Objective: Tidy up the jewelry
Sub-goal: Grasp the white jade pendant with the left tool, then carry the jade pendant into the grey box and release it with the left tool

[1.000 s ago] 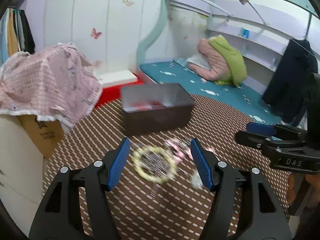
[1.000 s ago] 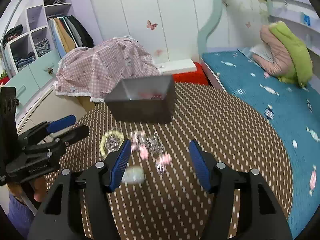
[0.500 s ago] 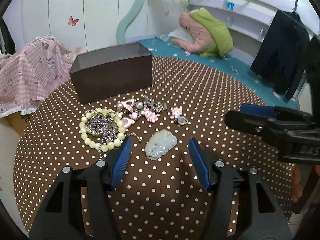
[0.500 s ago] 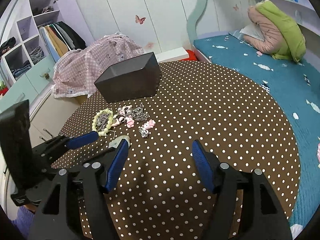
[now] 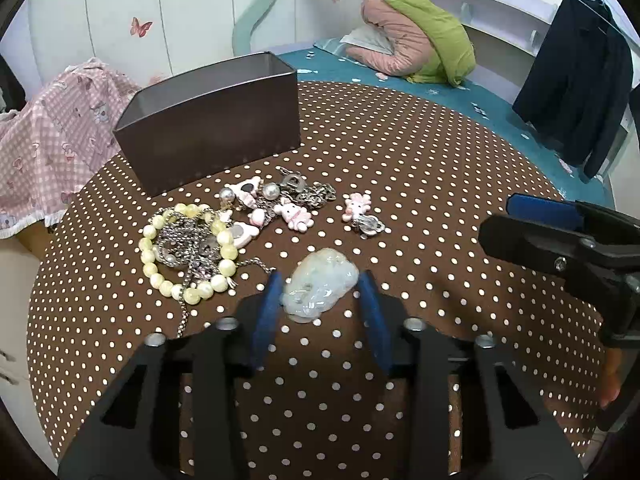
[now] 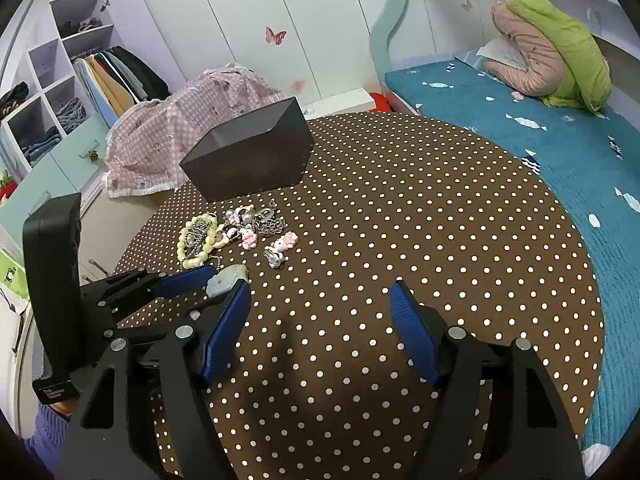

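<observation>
Jewelry (image 5: pixel 240 224) lies on a dotted brown tablecloth (image 5: pixel 400 152) beside a bed (image 6: pixel 520 128); left jaws closing around a jade pendant (image 5: pixel 320 284), right jaws opening, empty.

A round desk (image 6: pixel 440 208) with a brown, white-dotted cover fills the middle of both views. In the right wrist view, a bed with a teal cover (image 6: pixel 540 136) runs down the right side, with a rolled pink and green quilt (image 6: pixel 552 52) at its upper right. White wardrobe doors with butterfly stickers (image 6: pixel 276 35) span the top. A pink checked cloth (image 6: pixel 176 128) is draped left of centre, beside open shelves of clothes (image 6: pixel 60 92) at upper left. In the left wrist view, a dark coat (image 5: pixel 576 80) hangs at upper right.
</observation>
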Motion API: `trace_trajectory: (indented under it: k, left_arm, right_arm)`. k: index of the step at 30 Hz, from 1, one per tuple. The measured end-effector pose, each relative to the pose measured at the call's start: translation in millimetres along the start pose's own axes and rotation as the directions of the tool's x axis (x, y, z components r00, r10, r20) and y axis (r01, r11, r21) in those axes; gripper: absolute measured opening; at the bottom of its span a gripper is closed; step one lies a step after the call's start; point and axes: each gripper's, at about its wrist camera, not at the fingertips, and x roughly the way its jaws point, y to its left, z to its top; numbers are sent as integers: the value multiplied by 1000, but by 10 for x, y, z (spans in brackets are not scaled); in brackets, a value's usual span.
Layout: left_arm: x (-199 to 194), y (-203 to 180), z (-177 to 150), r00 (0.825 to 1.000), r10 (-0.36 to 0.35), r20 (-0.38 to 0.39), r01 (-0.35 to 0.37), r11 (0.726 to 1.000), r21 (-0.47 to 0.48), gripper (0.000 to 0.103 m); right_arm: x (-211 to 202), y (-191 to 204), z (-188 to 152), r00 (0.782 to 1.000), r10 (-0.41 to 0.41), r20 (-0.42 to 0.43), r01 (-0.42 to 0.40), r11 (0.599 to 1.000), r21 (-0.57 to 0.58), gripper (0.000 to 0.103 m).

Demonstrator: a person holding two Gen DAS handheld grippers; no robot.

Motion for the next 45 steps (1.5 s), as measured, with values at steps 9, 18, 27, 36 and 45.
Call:
trace_trajectory:
  k: [9,18,27,36,45]
  left_arm:
    - [-98,70,-71,1000,-12,11,12,1000,-20,30]
    - [-464,463,-120,997,-4,77,12,994,-106,30]
    - [-575,691,-113,995,10,98,4,990,-143,30]
    - [-582,816,9,993,-14,120,34,986,-164,30]
    - [-719,971,453,976,-123,179,154,973,-171,30]
  right_arm:
    - [151,141,86,999,-24,-44,20,997,-74,69]
    - [470,491,145,995,-52,-82,31,972,-232,49]
    - [735,596,191,986,-126,-107,90,952,-294,23]
    - [607,546,210,990,-126,-67,101,952,-290,12]
    - [247,512,585,1000,-16,7,17,974,-227,12]
